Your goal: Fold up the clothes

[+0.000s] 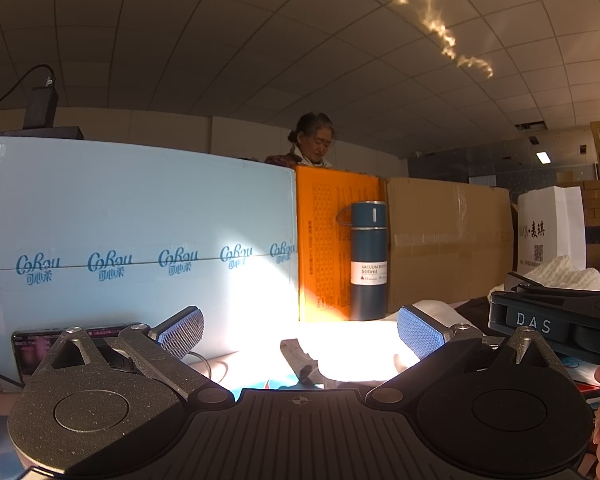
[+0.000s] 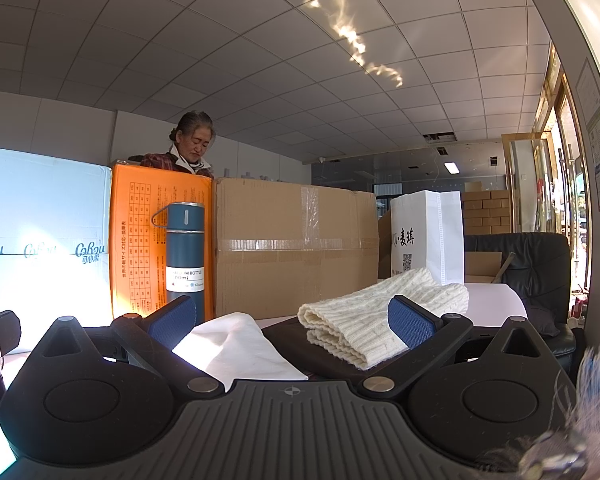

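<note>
We hold both tools with their jaws spread as wide as they go, and neither has hold of anything. In the right wrist view our right gripper point(image 2: 292, 324) points level across the table, and the clothes lie just past its fingertips. The cream knit sweater point(image 2: 380, 316) sits at about one o'clock from the gripper's centre, folded into a thick ribbed bundle whose near edge hangs behind the right blue pad point(image 2: 414, 326); we cannot tell whether the pad touches it. The sweater rests on a dark folded garment point(image 2: 288, 340) that spreads flat beneath it. At about eleven o'clock a white cloth point(image 2: 240, 344) lies in soft creases, its near corner reaching down between the fingers toward the gripper's body.

In the left wrist view our left gripper point(image 1: 300, 332) is also level and empty. Between its fingers, strong sunlight washes out the table, and a small grey strip of fabric point(image 1: 302, 360) lies there at twelve o'clock, clear of both pads. The right gripper's black body shows at three o'clock, with the sweater above it.

Farther out, a blue vacuum bottle point(image 2: 185, 256) stands upright against an orange box point(image 2: 140, 240). A pale blue carton point(image 1: 140, 232) stands at nine o'clock, a brown cardboard box point(image 2: 296, 252) at twelve, and a white paper bag point(image 2: 428, 236) at two. A person point(image 2: 192, 148) stands behind the boxes.
</note>
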### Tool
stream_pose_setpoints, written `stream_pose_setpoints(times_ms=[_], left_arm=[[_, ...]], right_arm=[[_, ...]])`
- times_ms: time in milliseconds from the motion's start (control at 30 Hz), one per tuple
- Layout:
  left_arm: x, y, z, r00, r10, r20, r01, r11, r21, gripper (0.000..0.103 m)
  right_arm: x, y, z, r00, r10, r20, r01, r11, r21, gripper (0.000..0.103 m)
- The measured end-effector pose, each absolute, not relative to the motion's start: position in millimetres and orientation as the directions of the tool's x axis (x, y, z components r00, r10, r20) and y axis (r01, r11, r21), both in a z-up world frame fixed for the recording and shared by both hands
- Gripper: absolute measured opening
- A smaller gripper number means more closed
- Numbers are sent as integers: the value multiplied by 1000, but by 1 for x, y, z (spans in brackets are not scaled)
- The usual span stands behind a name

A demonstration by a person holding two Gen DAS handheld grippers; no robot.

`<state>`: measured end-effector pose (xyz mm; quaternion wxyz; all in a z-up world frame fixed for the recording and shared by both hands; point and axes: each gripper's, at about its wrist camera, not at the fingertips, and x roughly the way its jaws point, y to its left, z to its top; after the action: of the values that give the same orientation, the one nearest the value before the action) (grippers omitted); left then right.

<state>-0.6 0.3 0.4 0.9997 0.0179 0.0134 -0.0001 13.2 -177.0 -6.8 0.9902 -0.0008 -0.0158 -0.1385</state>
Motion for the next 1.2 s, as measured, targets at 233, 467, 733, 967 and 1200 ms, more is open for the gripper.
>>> stream_pose_setpoints(times_ms=[233,467,733,967,1200], left_arm=[[-1,1,2,1000,0,-22,1,999,36,103],[1,-1,0,1000,0,-23,1,999,36,103],[0,1,0,1000,0,-22,1,999,35,103],[0,1,1,1000,-1,-20,1,999,33,103],[-1,0,1,1000,-8,-12,8,999,34,103]], right_arm=[[13,-177,-7,961,-274,32,274,962,2,103],[13,-177,-7,961,-274,33,274,962,2,103],[14,-177,-7,961,-274,33,274,962,2,103],[13,-178,-6,962,-270,25,270,963,6,103],[18,-180,-8,963,-268,21,268,963,18,103]])
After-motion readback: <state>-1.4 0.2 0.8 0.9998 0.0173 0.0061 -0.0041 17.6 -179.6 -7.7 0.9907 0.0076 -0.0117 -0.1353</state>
